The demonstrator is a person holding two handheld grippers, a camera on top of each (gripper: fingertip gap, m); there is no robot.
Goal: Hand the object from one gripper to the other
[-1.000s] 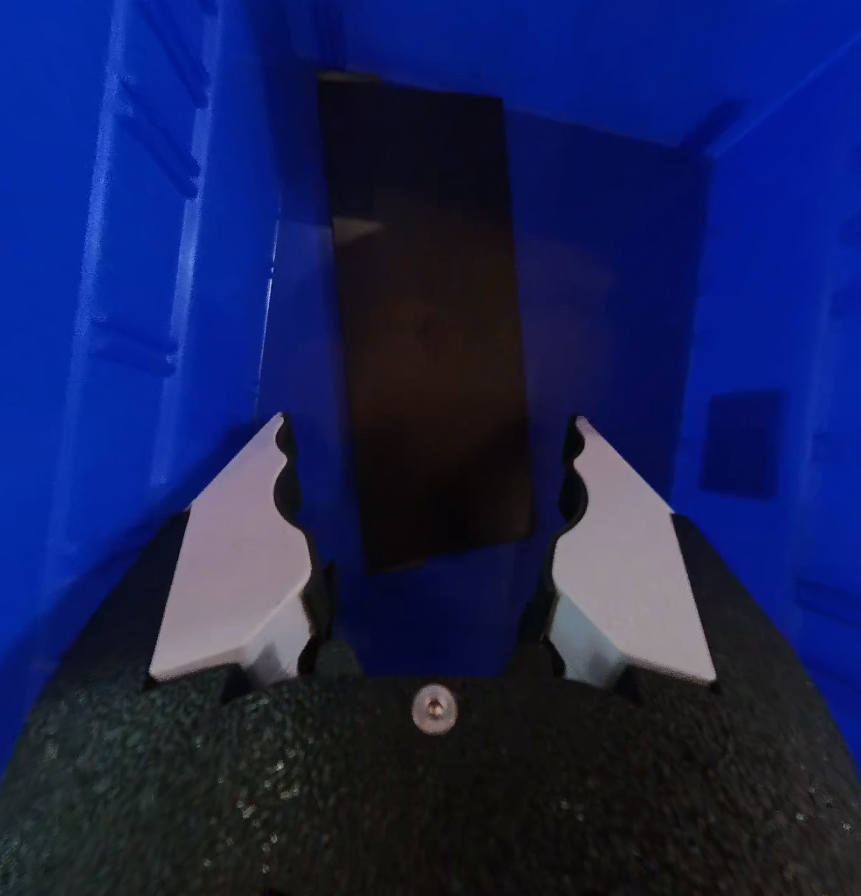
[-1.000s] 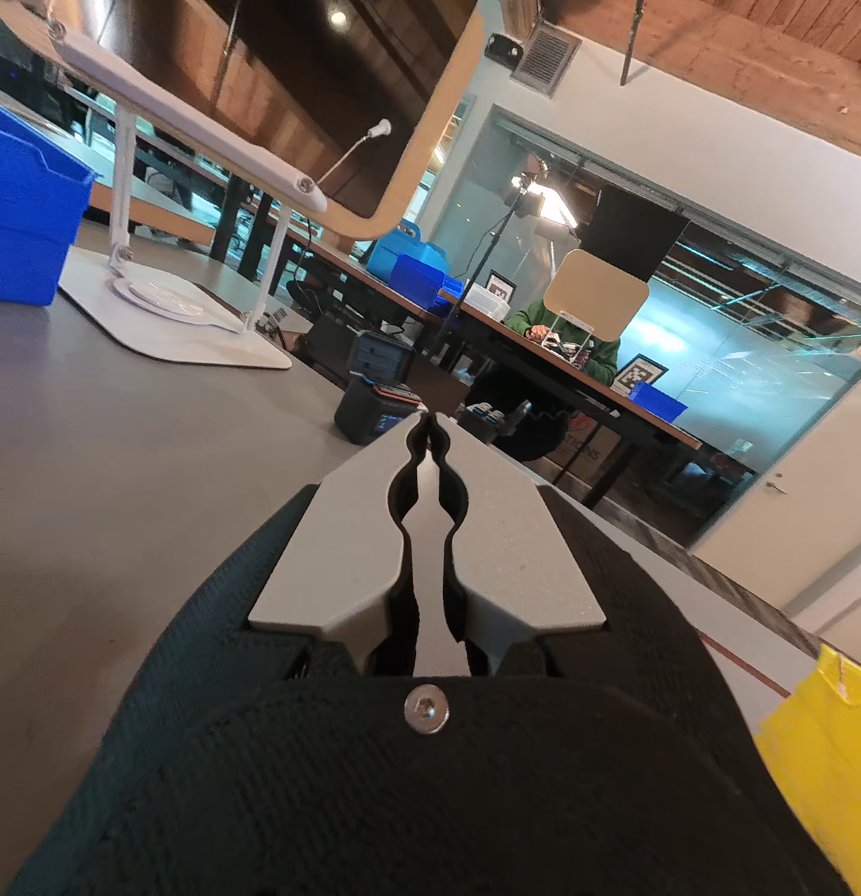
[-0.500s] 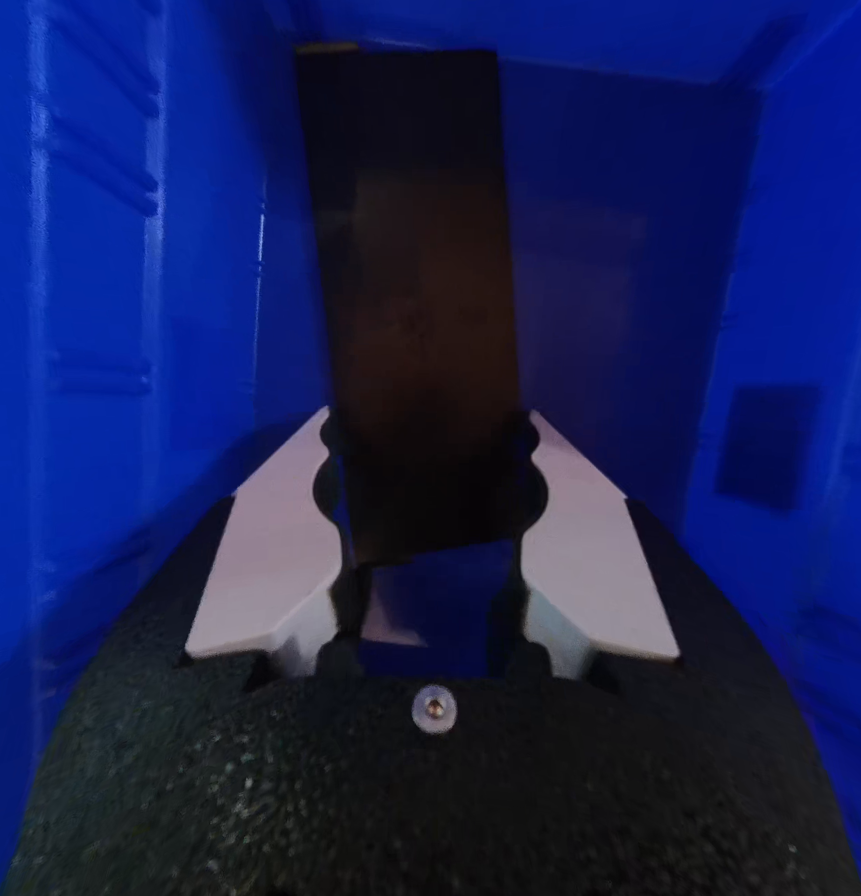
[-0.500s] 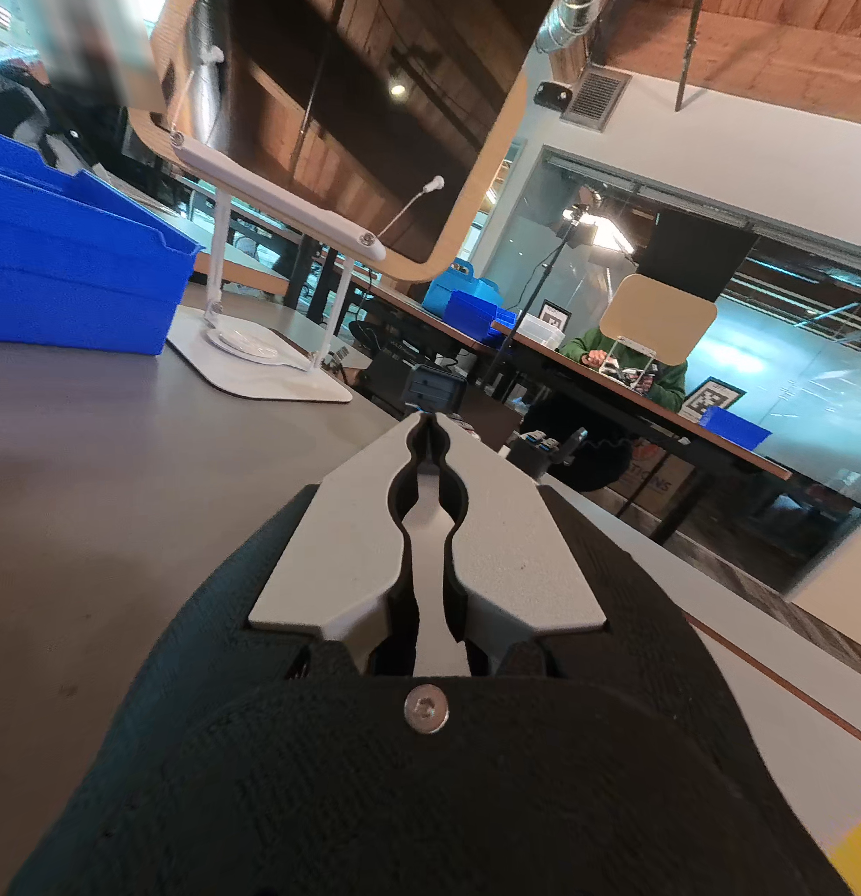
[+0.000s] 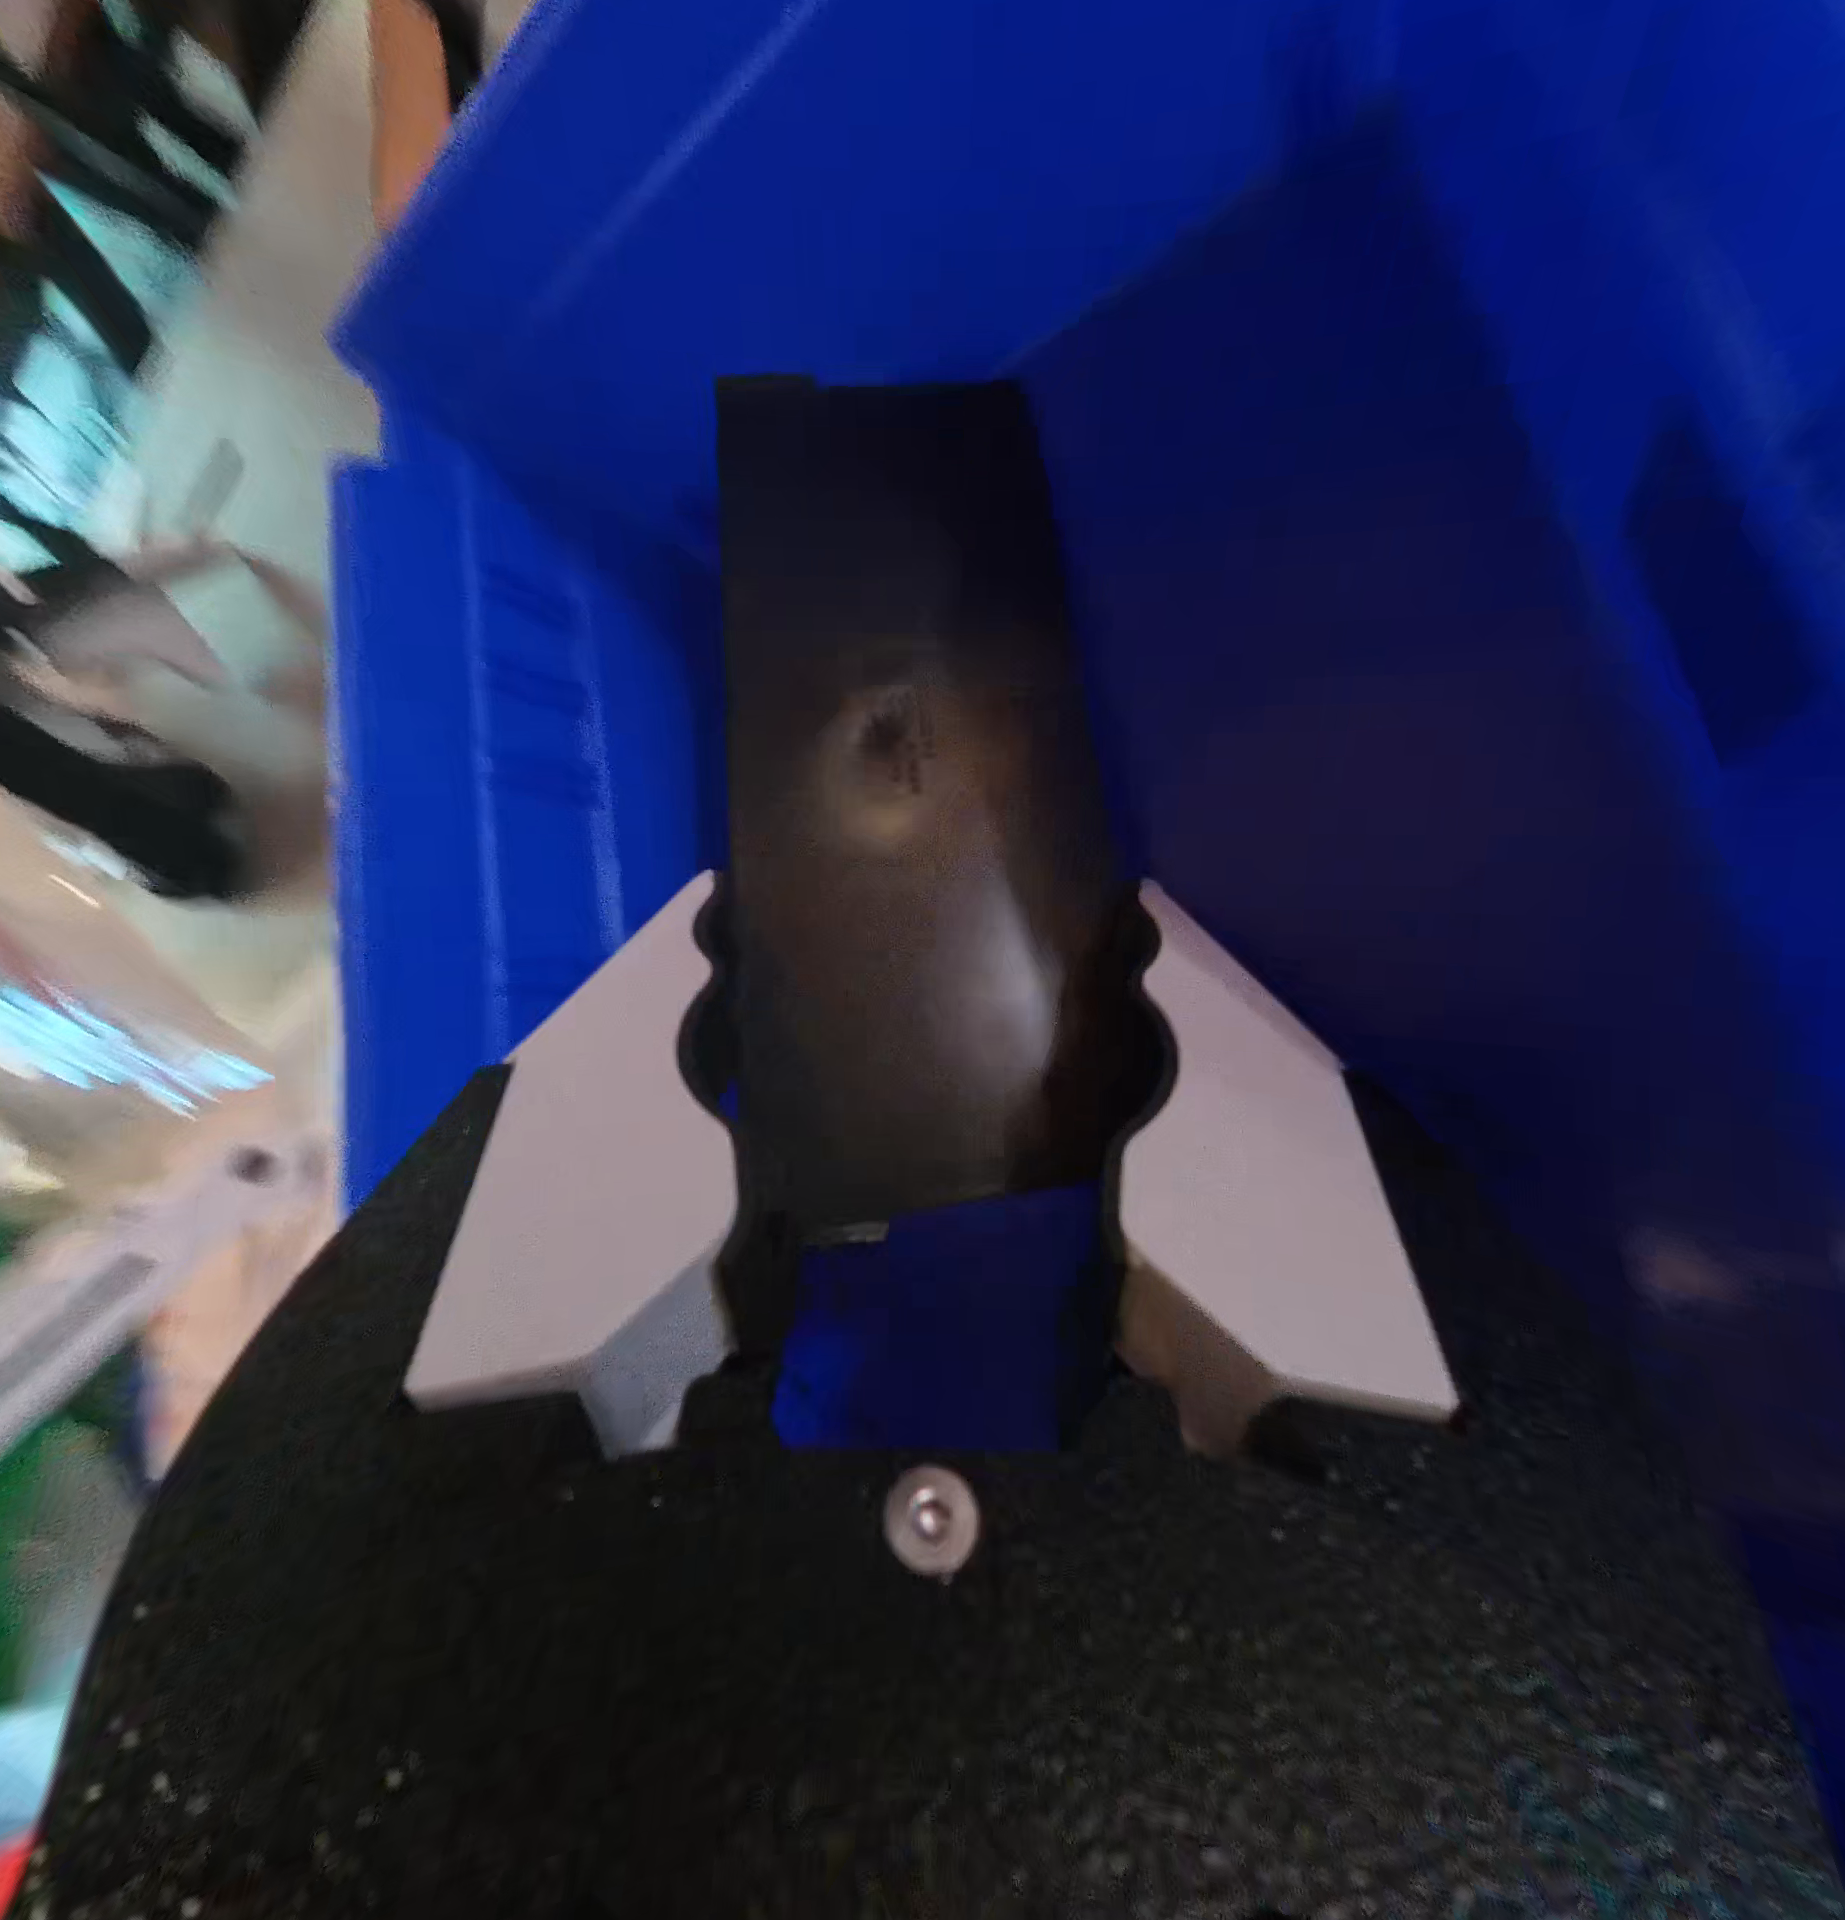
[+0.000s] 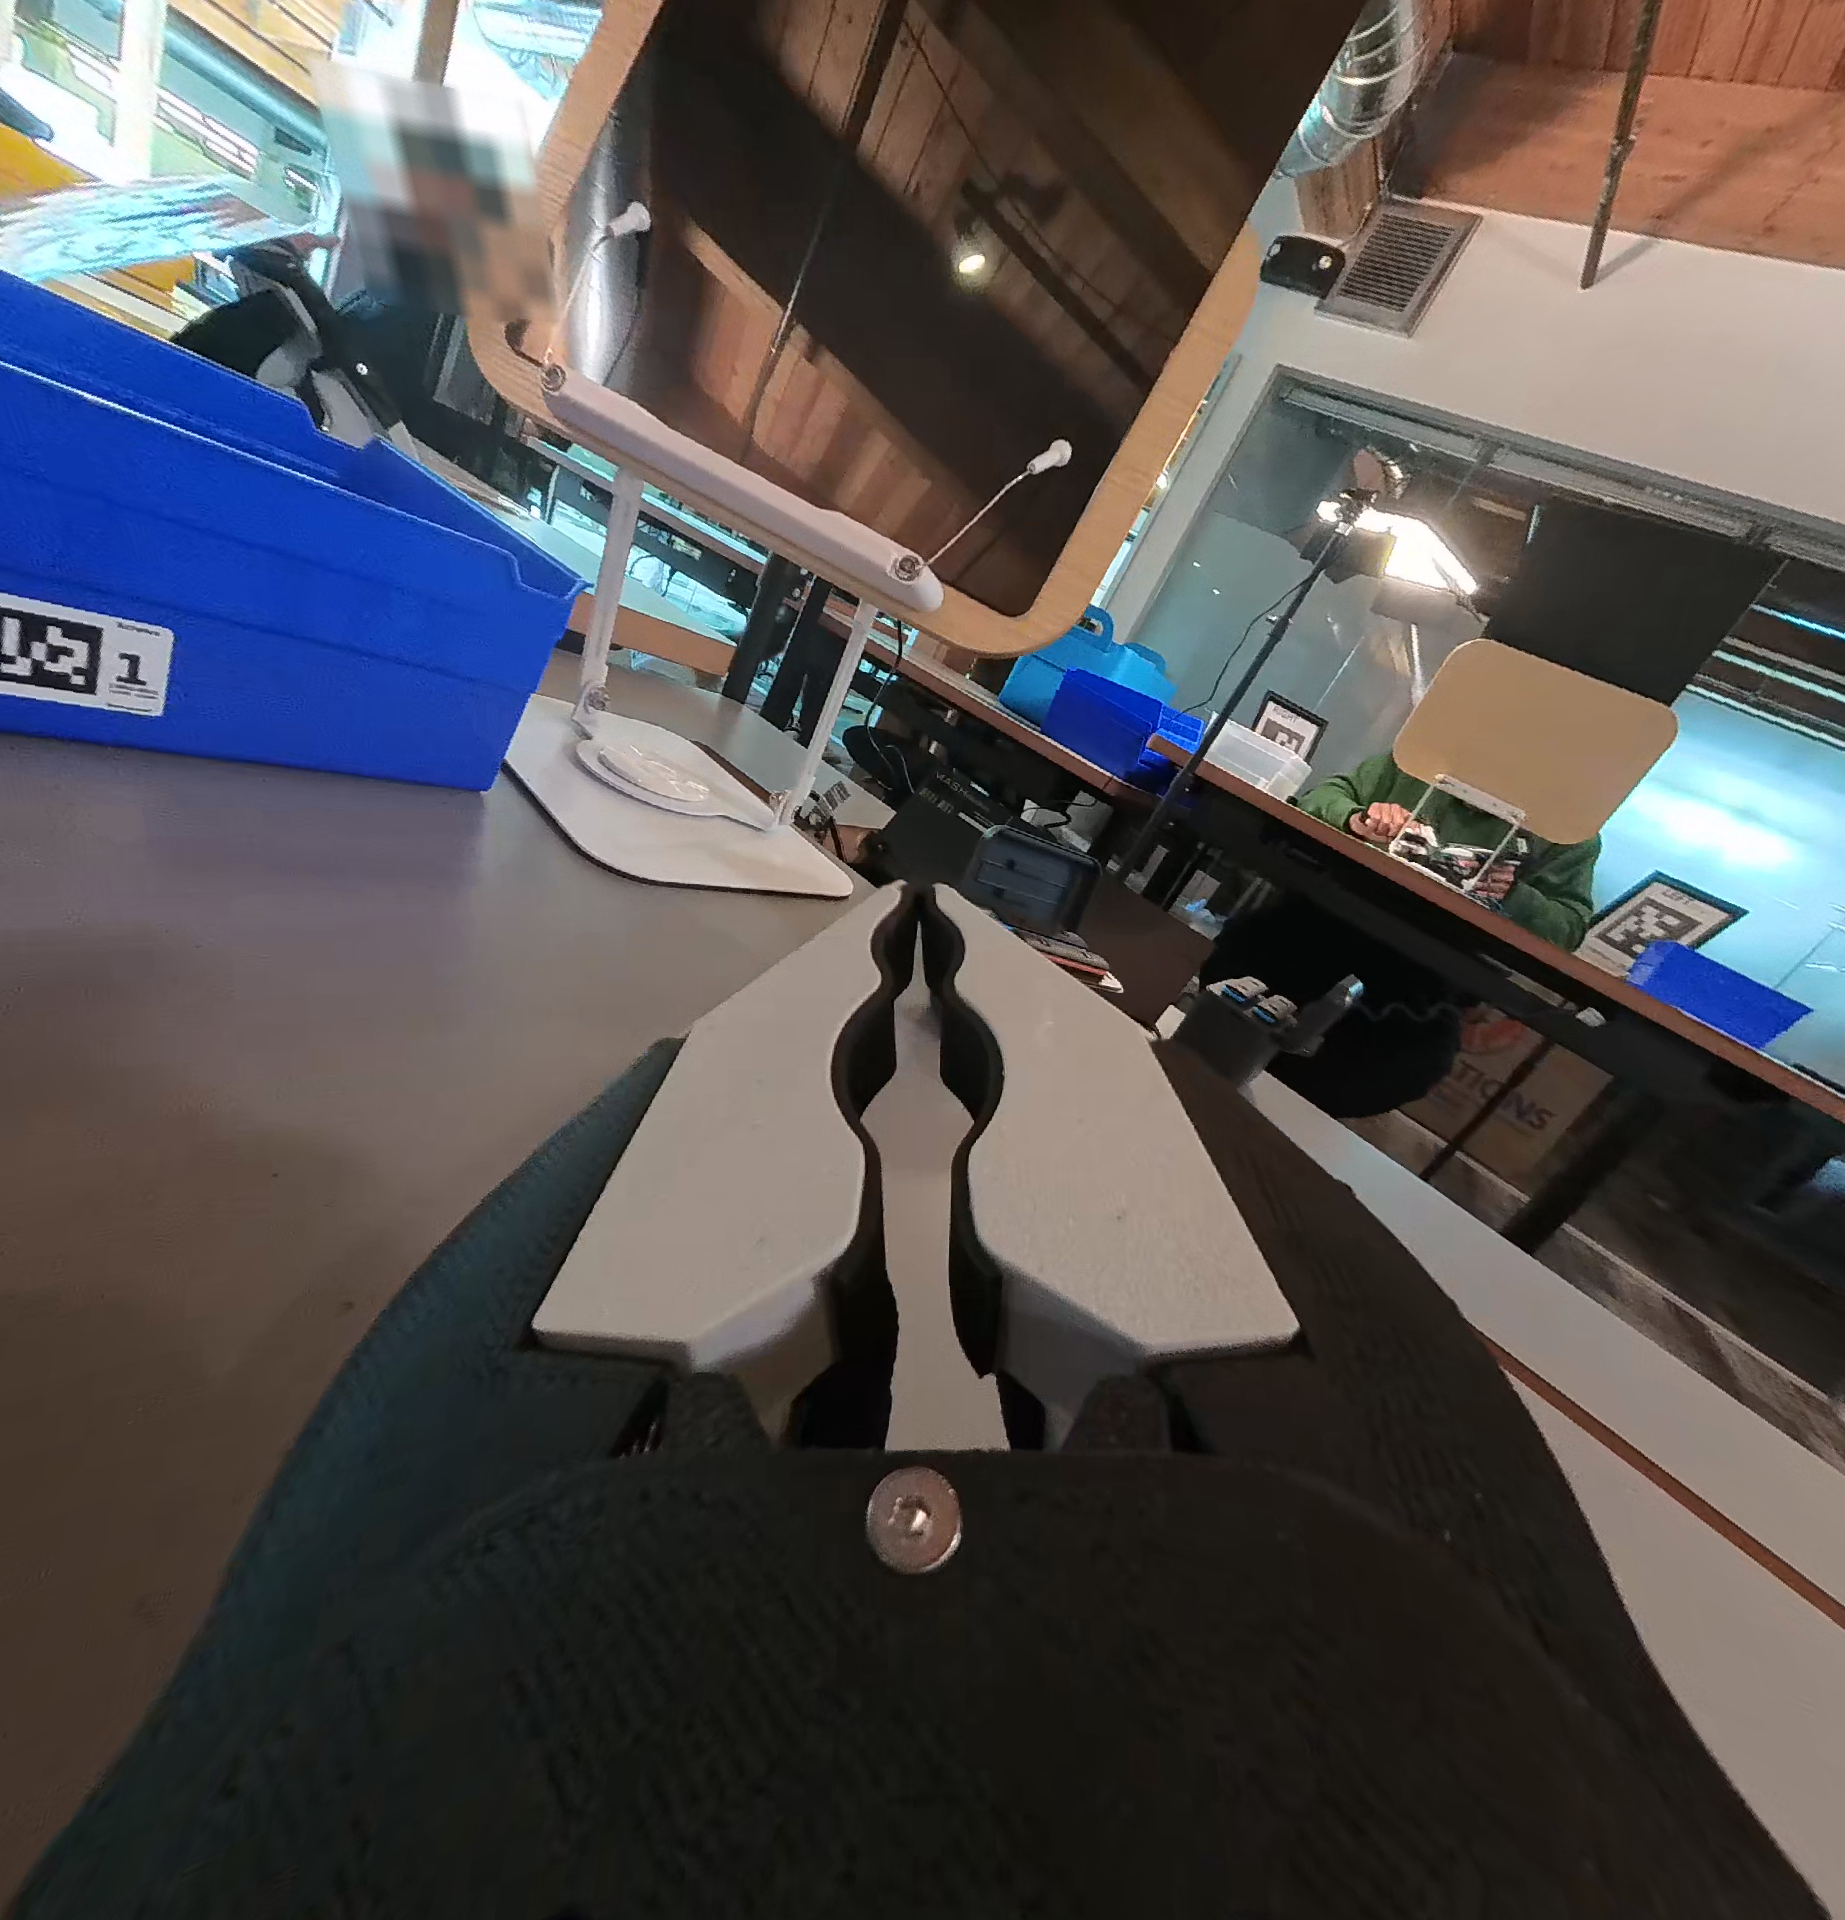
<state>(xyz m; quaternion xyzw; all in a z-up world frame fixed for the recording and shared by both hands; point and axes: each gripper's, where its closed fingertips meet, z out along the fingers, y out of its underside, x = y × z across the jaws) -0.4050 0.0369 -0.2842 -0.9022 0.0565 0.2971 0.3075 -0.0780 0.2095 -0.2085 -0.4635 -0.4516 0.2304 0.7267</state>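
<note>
In the left wrist view my left gripper (image 5: pixel 923 925) is shut on a flat, dark, glossy rectangular slab (image 5: pixel 897 790), gripping its near end by the two long edges. The slab sticks out forward and up against the inside of a blue plastic bin (image 5: pixel 1417 520). The view is motion-blurred. In the right wrist view my right gripper (image 6: pixel 918 904) is shut and empty, low over a grey table (image 6: pixel 222 1039). The same blue bin (image 6: pixel 274 582), bearing a white marker label, stands at the left there, with a bit of the left gripper showing above its rim.
A white stand (image 6: pixel 689 810) holding a wood-framed mirror panel (image 6: pixel 897 312) sits behind the bin. Dark boxes (image 6: pixel 1032 883) lie past the table's far edge. A person in green (image 6: pixel 1458 842) sits at a distant table. Across from one pair of fingers to the other is roughly 40 cm.
My left gripper closed on the dark slab and has lifted it up towards the bin's rim, so the room now shows at the left. My right gripper swung left, bringing the bin further into view.
</note>
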